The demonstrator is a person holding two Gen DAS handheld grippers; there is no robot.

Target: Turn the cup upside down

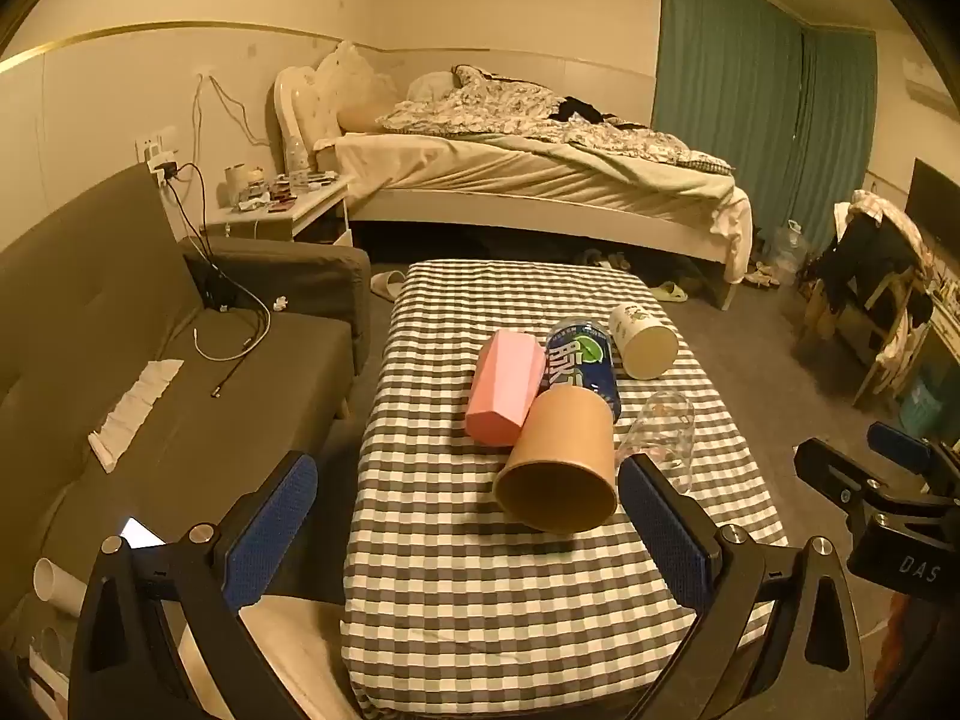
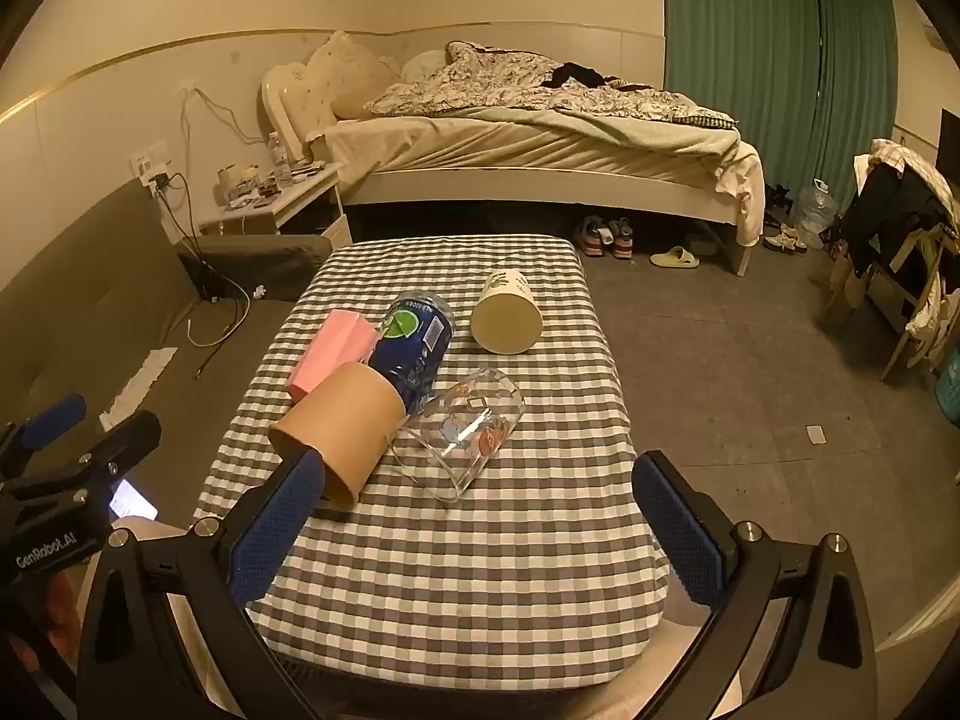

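Note:
Three cups lie on their sides on the checked tablecloth [image 1: 480,588]. A brown paper cup [image 1: 558,462] [image 2: 342,426] has its mouth towards me. A clear printed glass [image 1: 660,432] [image 2: 462,432] lies to its right. Farther back rests a white printed cup [image 1: 642,342] [image 2: 507,312]. My left gripper [image 1: 468,463] is open just in front of the brown cup, whose rim is near the right finger [image 1: 666,528]. My right gripper [image 2: 477,457] is open before the glass, holding nothing.
A pink box [image 1: 504,387] [image 2: 330,354] and a blue can [image 1: 582,360] [image 2: 414,348] lie right behind the brown cup, touching it. A grey sofa [image 1: 180,390] borders the table's left side. A bed [image 1: 540,180] is behind, and bare floor [image 2: 750,390] lies to the right.

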